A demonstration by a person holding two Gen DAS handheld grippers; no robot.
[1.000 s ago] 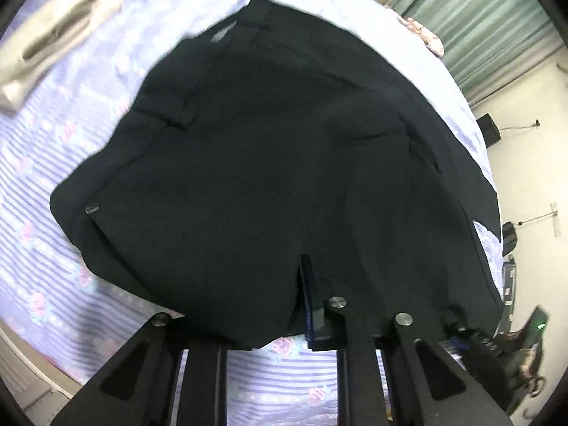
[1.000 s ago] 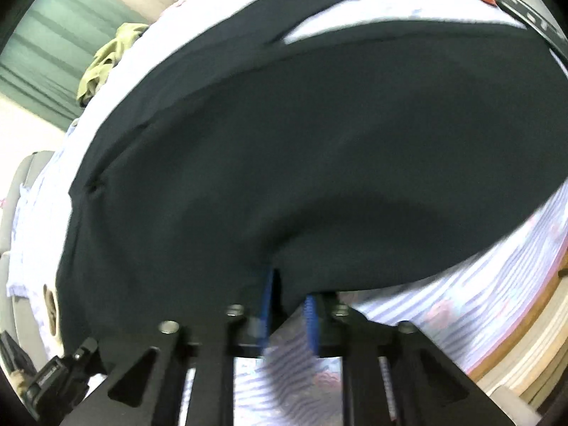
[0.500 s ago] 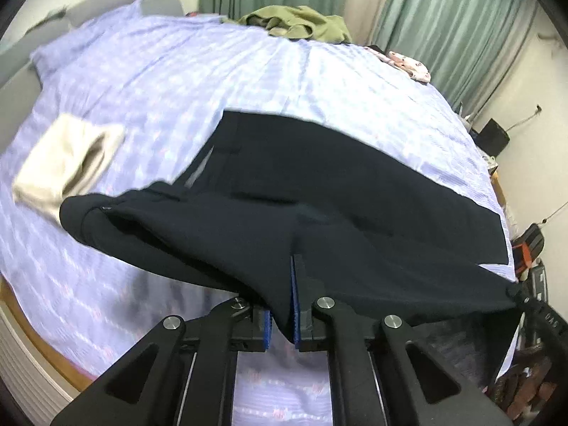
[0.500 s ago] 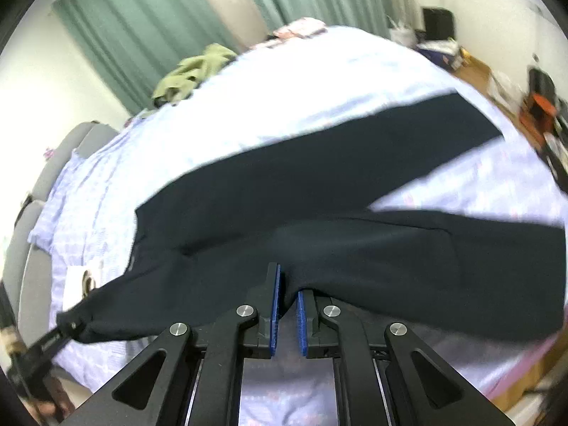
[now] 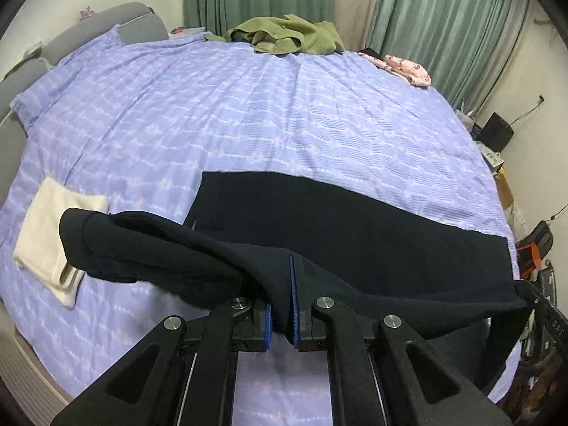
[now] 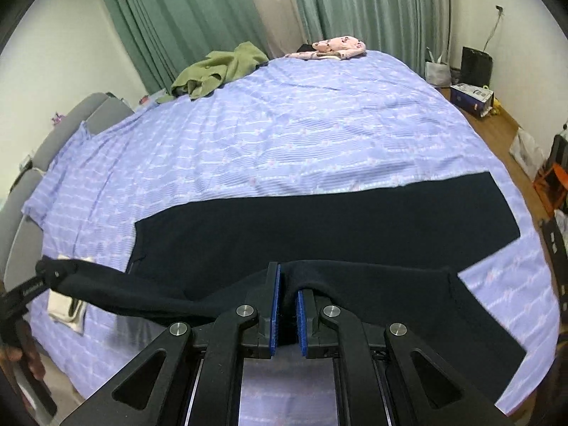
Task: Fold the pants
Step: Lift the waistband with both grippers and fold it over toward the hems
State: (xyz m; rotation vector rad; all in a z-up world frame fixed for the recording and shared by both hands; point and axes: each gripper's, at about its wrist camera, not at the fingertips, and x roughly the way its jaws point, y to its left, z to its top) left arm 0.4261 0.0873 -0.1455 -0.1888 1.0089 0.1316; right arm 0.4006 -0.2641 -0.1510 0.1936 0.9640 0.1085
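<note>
Black pants [image 5: 348,227] lie across the near part of a lilac bed; one leg lies flat, the near leg is lifted off the sheet. My left gripper [image 5: 282,305] is shut on the lifted near edge toward the waist end, whose fabric droops to the left. My right gripper [image 6: 288,305] is shut on the same lifted edge [image 6: 355,284] toward the hem end; the flat leg [image 6: 319,220] lies beyond it. Each gripper shows at the other view's edge, the right one [image 5: 532,305] and the left one [image 6: 39,280].
A folded cream garment [image 5: 53,238] lies left of the pants. A green garment [image 5: 287,33] and a pink one [image 5: 408,67] lie at the bed's far edge by the curtains. Boxes and bags [image 6: 472,96] stand on the floor to the right.
Both grippers have risen and pulled back with the near pant leg, lifting it off the bed. The views have tilted from looking down at the fabric to looking across the bed.
</note>
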